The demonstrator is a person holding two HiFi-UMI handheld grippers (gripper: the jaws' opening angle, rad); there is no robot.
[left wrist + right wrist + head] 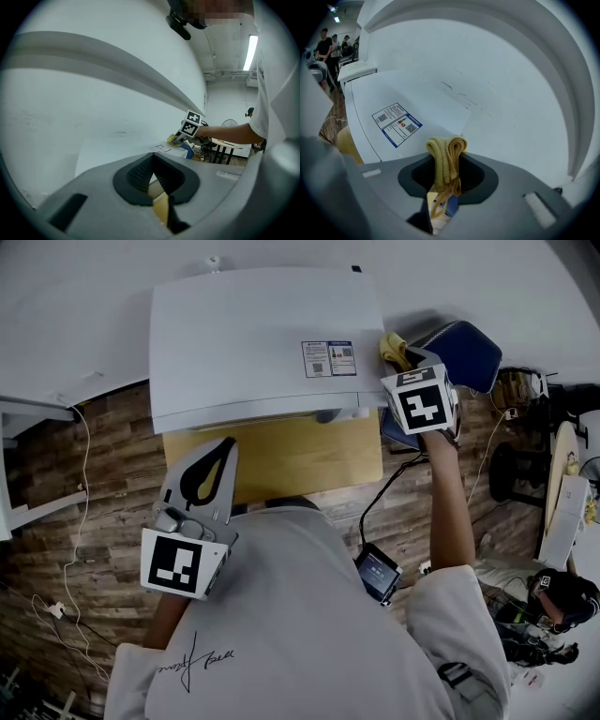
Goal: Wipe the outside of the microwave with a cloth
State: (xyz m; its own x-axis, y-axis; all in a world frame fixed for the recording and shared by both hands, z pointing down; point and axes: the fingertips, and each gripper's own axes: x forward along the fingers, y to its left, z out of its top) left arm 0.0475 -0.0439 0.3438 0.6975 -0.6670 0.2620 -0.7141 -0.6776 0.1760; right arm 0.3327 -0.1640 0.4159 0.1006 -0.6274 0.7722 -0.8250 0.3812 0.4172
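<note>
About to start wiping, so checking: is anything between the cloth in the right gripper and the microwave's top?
Nothing visible. The right gripper holds the cloth at the right edge of the microwave; its white top bears only a flat printed label.

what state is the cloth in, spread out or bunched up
Bunched up: the yellow cloth is a folded wad clamped in the right gripper's shut jaws, its loops poking out by the microwave.
</note>
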